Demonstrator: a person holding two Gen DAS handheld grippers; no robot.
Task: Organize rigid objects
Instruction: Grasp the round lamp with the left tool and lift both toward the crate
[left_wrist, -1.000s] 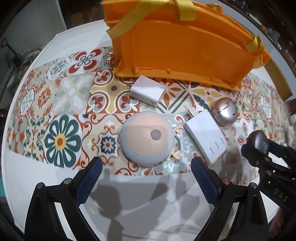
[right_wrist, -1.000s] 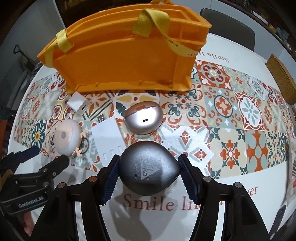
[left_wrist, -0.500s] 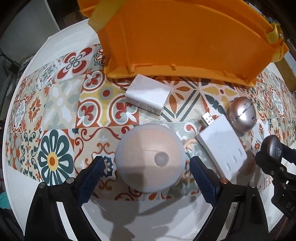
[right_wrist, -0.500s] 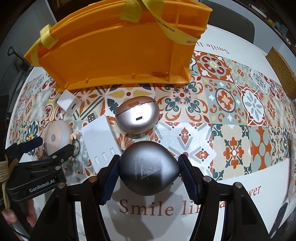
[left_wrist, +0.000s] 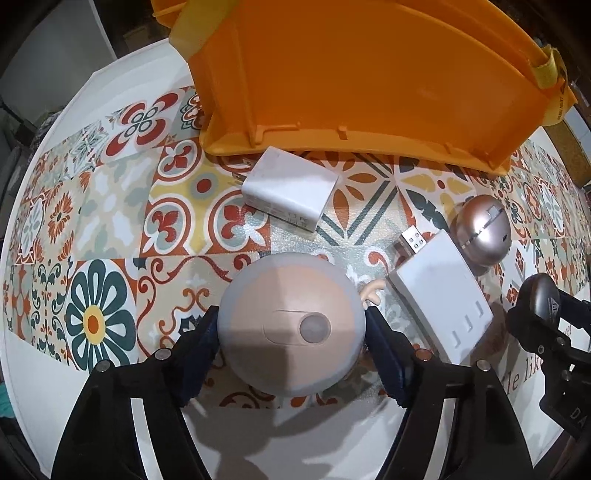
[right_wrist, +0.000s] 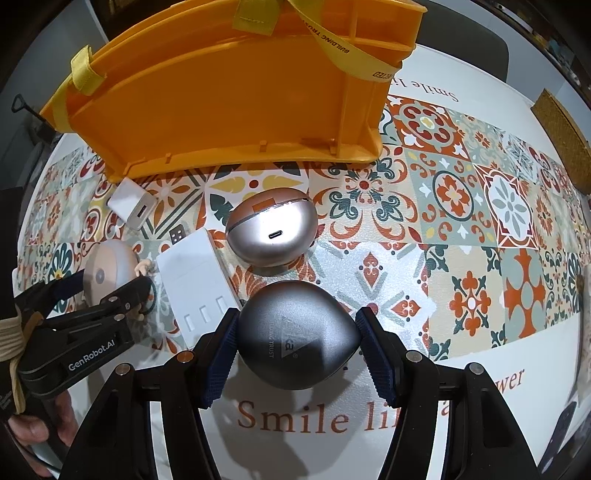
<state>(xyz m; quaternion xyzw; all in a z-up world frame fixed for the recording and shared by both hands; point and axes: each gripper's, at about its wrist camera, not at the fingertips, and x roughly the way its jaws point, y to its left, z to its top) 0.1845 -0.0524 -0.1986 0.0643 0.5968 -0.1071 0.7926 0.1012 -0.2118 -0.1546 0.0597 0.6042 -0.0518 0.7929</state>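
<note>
Rigid objects lie scattered before an orange crate (right_wrist: 221, 99) on a counter (left_wrist: 110, 214) covered with a patterned tile cloth; yellow straps hang over the crate's rim, and its near wall rises directly beyond the clutter. Between the crate and the two tools sit a white flat power bank (right_wrist: 195, 284) with a USB plug pointing toward the crate, a rose-gold oval case (right_wrist: 271, 232) with its charging port facing the right camera, and a white wall charger (left_wrist: 290, 188) just beside the crate's foot.

Left tool (left_wrist: 291, 339) is narrowed around a round pink-and-grey gadget (left_wrist: 291, 328), the pads apparently touching both its sides while it rests on the cloth. Right tool (right_wrist: 297, 341) grips a dark grey teardrop-shaped case (right_wrist: 297, 336), its long axis running across the pads.

Both loads lie straight ahead of the crate, so the likely move is up and forward over its near wall. Open cloth stretches to the right of the right tool; on the left, the power bank lies just beside the gadget, leaving little sideways room.
</note>
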